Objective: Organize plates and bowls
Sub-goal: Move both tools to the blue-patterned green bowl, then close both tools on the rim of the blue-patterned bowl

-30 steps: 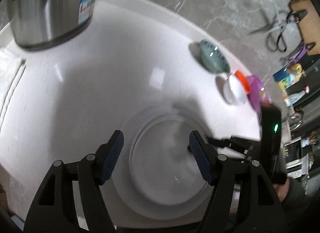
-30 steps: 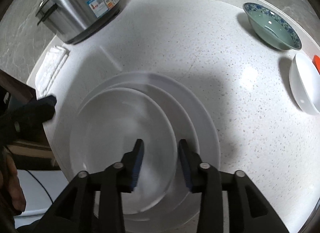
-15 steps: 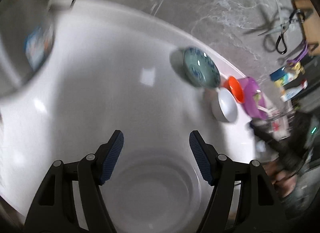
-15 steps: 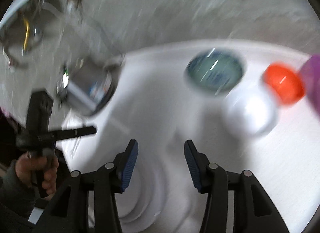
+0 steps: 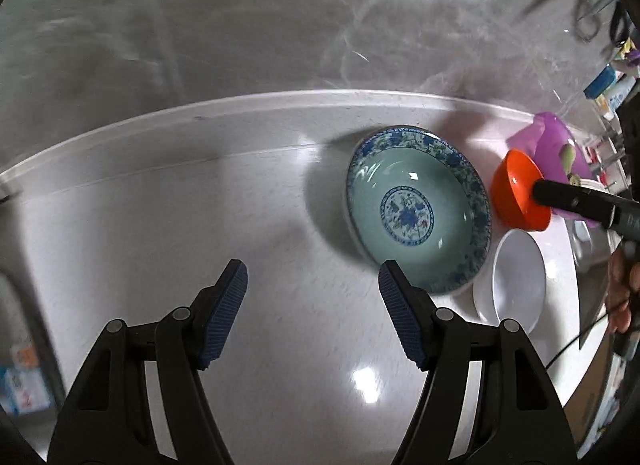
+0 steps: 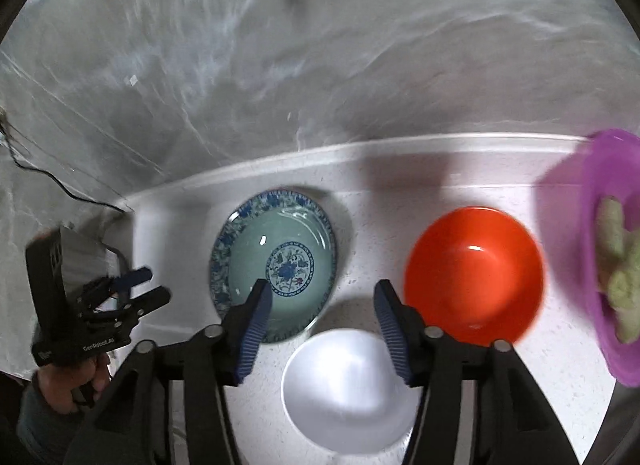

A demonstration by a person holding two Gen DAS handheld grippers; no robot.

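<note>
Two sets of tongs, left tongs (image 5: 313, 309) and right tongs (image 6: 322, 323), gape wide, holding nothing. On the white desk (image 6: 360, 221), the green bowl (image 6: 276, 261) sits at ten o'clock from the white bowl (image 6: 348, 389), the orange bowl (image 6: 474, 275) at two o'clock.

right gripper (image 6: 318, 305): jaws apart, empty, above white bowl (image 6: 348, 393) | green-blue patterned bowl (image 6: 276, 261) at 10 o'clock of it | orange bowl (image 6: 474, 275) at 2 o'clock | purple bowl (image 6: 612, 257) at 3 o'clock edge | left gripper (image 6: 150, 287) at 9 o'clock | all bowls on white counter (image 6: 380, 177)
</note>
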